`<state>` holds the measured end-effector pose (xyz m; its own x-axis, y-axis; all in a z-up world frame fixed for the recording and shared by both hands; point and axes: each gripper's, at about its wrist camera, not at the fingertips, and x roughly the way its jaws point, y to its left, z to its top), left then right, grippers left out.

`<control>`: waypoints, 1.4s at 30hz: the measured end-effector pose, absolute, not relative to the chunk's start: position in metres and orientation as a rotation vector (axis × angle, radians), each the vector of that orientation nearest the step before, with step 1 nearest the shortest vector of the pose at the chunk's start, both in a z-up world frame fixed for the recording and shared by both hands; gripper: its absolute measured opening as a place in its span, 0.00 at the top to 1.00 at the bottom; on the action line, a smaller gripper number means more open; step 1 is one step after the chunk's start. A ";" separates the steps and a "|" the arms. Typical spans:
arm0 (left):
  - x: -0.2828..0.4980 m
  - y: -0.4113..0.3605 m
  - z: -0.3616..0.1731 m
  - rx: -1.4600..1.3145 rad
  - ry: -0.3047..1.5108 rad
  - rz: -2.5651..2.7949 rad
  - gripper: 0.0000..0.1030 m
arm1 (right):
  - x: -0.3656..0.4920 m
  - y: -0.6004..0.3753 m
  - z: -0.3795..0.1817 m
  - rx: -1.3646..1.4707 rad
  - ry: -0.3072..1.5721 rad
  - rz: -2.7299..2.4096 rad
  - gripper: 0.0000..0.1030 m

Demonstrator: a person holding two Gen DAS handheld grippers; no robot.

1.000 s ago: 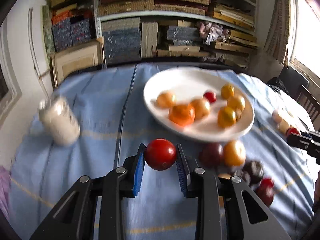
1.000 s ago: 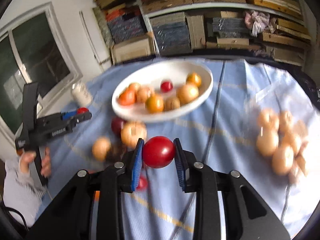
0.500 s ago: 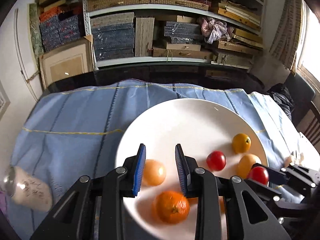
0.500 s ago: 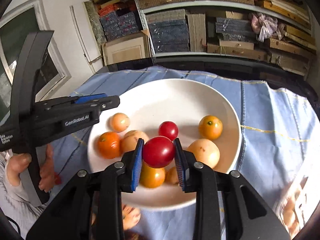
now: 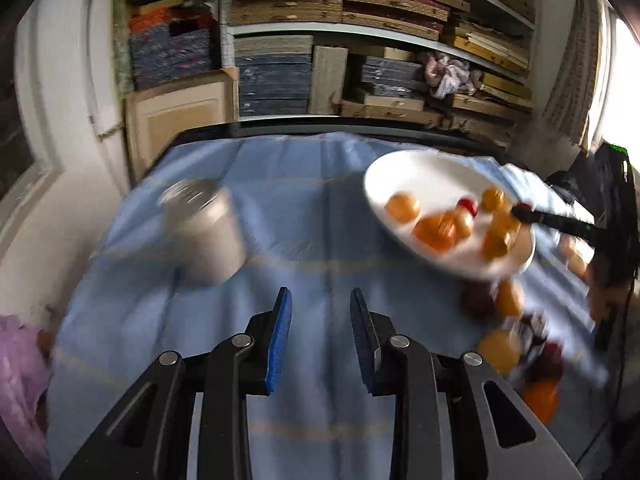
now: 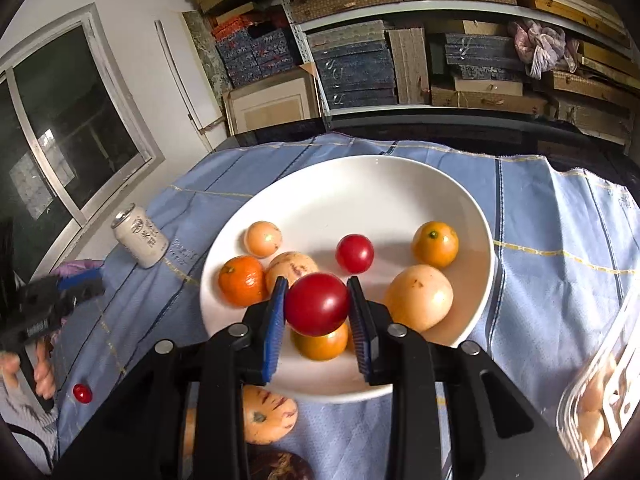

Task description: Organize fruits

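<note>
My right gripper (image 6: pixel 318 286) is shut on a red cherry tomato (image 6: pixel 317 304) and hovers over the near side of the white plate (image 6: pixel 360 164). The plate holds another red tomato (image 6: pixel 355 253), oranges and pale round fruits. In the left wrist view, my left gripper (image 5: pixel 320 298) is over bare blue cloth, left of the blurred plate (image 5: pixel 420 172). Its jaws stand narrow with nothing between them. The right gripper's tip (image 5: pixel 520 211) shows at the plate's far side. A person's hand holds the left gripper (image 6: pixel 48 304) at the left edge of the right wrist view.
A white drink can (image 5: pixel 204 232) stands on the cloth left of the plate. Loose fruits (image 5: pixel 508 298) lie by the plate's near rim, and a small red tomato (image 6: pixel 82 393) lies apart. A clear container (image 6: pixel 600 412) of pale fruits sits right. Stacked shelves stand behind the table.
My left gripper held a red tomato, then stood empty over the plate, and has now pulled back to the left. My right gripper carried its tomato over the plate and stays there.
</note>
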<state>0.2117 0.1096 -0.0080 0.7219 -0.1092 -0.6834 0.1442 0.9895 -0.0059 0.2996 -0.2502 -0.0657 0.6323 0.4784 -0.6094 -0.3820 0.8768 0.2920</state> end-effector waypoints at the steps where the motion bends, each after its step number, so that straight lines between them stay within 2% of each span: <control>1: 0.203 0.118 -0.007 0.047 0.722 -0.137 0.70 | 0.294 -0.251 -0.064 0.141 0.733 0.497 0.72; 6: 0.156 0.173 -0.020 -0.145 0.712 -0.086 0.70 | 0.267 -0.260 -0.059 0.150 0.720 0.500 0.72; 13: 0.118 0.175 -0.057 -0.283 0.770 -0.117 0.70 | 0.240 -0.267 -0.056 0.169 0.711 0.495 0.72; 19: 0.116 0.153 -0.031 -0.225 0.675 -0.153 0.70 | 0.219 -0.269 -0.052 0.167 0.695 0.494 0.72; 22: 0.105 0.142 -0.015 -0.141 0.664 -0.140 0.64 | 0.211 -0.268 -0.049 0.167 0.685 0.501 0.72; 28: 0.039 0.120 -0.040 0.031 0.794 -0.206 0.64 | 0.202 -0.269 -0.044 0.169 0.673 0.514 0.72; 35: -0.039 0.073 -0.049 0.189 0.784 -0.382 0.64 | 0.187 -0.281 -0.046 0.185 0.668 0.507 0.72; 42: -0.030 0.062 -0.077 0.128 0.841 -0.407 0.63 | 0.176 -0.292 -0.054 0.210 0.680 0.498 0.72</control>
<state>-0.0302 0.0616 -0.0765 0.5950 -0.2998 -0.7457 0.3995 0.9154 -0.0493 0.1763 -0.2923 -0.0542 0.6669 0.5046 -0.5483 -0.3706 0.8630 0.3434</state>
